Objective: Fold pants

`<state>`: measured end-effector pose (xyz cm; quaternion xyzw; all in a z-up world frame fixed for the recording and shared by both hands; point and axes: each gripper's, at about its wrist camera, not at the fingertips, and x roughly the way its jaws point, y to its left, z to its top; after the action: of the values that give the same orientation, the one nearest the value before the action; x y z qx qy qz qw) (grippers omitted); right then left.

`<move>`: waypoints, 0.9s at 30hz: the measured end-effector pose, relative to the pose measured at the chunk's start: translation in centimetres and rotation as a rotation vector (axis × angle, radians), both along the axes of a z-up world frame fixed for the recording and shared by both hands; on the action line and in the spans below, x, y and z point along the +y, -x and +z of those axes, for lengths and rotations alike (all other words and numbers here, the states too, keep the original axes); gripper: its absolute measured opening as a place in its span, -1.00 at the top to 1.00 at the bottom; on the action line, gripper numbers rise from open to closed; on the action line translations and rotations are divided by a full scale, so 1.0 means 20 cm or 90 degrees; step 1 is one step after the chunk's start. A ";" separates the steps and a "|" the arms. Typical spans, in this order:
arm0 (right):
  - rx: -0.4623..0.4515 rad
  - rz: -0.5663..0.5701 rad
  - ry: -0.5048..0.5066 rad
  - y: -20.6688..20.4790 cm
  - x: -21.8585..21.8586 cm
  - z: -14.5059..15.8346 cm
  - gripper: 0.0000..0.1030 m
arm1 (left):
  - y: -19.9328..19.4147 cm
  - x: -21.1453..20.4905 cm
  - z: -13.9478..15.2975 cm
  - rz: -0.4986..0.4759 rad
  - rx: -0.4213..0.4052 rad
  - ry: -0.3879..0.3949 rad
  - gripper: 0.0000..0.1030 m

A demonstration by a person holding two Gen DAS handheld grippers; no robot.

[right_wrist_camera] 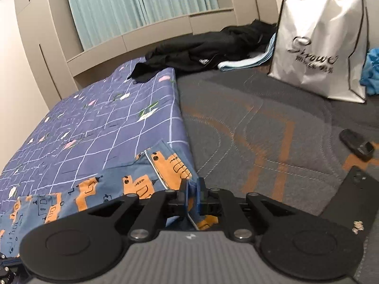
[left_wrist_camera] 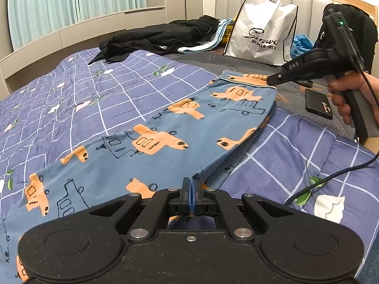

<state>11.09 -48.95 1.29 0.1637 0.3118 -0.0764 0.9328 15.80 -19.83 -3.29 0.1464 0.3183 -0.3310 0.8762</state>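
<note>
Blue pants (left_wrist_camera: 165,130) printed with orange vehicles lie flat and lengthwise on a purple checked quilt (left_wrist_camera: 94,82). At the bottom of the left wrist view, my left gripper (left_wrist_camera: 191,184) is shut on the pants' near edge, its blue pads pressed together on the cloth. Farther off, a hand (left_wrist_camera: 343,90) holds my right gripper (left_wrist_camera: 272,80) with its tip at the waistband end. In the right wrist view the right gripper (right_wrist_camera: 193,187) is shut on the pants (right_wrist_camera: 94,189). A fold of the waistband corner is pinched between its pads, at the quilt's (right_wrist_camera: 94,130) edge.
A white shopping bag (left_wrist_camera: 260,35) and black clothes (left_wrist_camera: 154,37) lie at the head of the bed, with a black backpack (left_wrist_camera: 350,23) beside them. A black phone (left_wrist_camera: 318,105) rests on the grey mattress (right_wrist_camera: 260,130) right of the waistband. A cable (left_wrist_camera: 331,177) trails over the quilt.
</note>
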 end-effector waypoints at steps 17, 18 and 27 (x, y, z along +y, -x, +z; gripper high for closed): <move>0.029 -0.008 0.008 0.08 0.01 -0.06 -0.24 | -0.11 0.24 0.04 0.092 0.052 0.120 -0.36; 0.029 -0.004 0.016 0.09 0.02 -0.05 -0.30 | -0.13 0.27 0.05 0.108 0.042 0.121 -0.42; 0.008 0.047 0.019 0.15 0.11 -0.01 -0.94 | -0.51 0.60 -0.04 0.267 0.086 0.128 -0.47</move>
<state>8.16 -46.71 1.02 0.1379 0.3224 -0.0478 0.9353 26.02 -7.84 -4.16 -0.0333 0.3648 -0.1809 0.9127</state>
